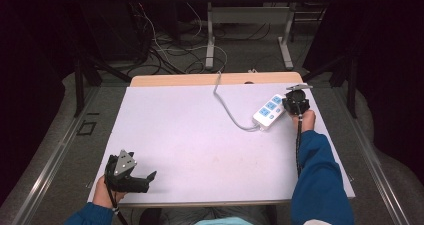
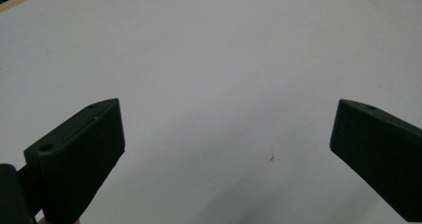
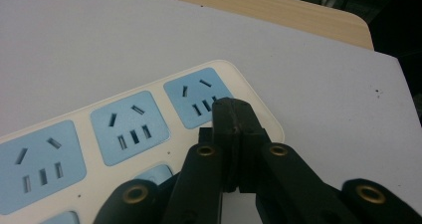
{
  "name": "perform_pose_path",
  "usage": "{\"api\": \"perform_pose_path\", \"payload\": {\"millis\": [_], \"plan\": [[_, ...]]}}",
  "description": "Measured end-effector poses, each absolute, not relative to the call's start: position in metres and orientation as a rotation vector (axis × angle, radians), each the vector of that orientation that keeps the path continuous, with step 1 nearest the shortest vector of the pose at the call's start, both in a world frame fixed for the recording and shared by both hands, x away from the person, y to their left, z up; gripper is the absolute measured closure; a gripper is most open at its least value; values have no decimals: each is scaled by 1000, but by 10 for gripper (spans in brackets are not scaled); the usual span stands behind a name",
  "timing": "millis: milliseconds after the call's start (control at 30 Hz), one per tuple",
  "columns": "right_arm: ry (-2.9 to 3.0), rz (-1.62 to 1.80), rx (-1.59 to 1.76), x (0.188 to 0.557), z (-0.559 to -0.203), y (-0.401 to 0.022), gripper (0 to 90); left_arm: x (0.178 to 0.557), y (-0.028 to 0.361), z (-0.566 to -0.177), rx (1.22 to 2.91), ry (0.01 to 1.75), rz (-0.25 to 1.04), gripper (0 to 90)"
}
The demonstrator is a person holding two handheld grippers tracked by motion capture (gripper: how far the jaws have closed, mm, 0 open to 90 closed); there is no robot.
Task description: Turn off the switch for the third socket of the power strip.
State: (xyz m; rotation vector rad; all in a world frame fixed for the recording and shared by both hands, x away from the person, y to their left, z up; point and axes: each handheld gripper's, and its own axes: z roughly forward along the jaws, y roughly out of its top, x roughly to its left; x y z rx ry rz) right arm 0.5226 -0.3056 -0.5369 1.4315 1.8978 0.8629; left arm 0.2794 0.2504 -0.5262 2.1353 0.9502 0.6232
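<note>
High view: power strip (image 1: 269,111) lies diagonal on the white mat (image 1: 200,145), far right, w/ grey cord (image 1: 227,107) running off toward the back edge. Right gripper (image 1: 291,101) sits at the strip's far end, jaws together, tip at the strip. Left gripper (image 1: 150,176) rests near front left corner, well apart from strip, jaws spread, nothing between.

Left gripper view: both jaws wide apart over bare mat (image 2: 209,59), holding nothing.

Right gripper view: gripper (image 3: 234,112) jaws pressed fully together, nothing clamped; tip over the end socket (image 3: 196,97) of the strip (image 3: 99,144); can't tell if touching.
</note>
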Motion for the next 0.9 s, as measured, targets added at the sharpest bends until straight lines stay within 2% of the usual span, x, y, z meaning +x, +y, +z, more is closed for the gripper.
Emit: {"api": "perform_pose_path", "payload": {"millis": [633, 800, 900], "plan": [[1886, 879, 1422, 521, -534, -308, 896, 280, 251, -526, 2138, 947, 621, 7], [1886, 902, 1430, 518, -530, -308, 805, 280, 252, -526, 2143, 942, 635, 7], [1900, 913, 1441, 516, -527, -306, 715, 280, 252, -526, 2140, 940, 640, 6]]}}
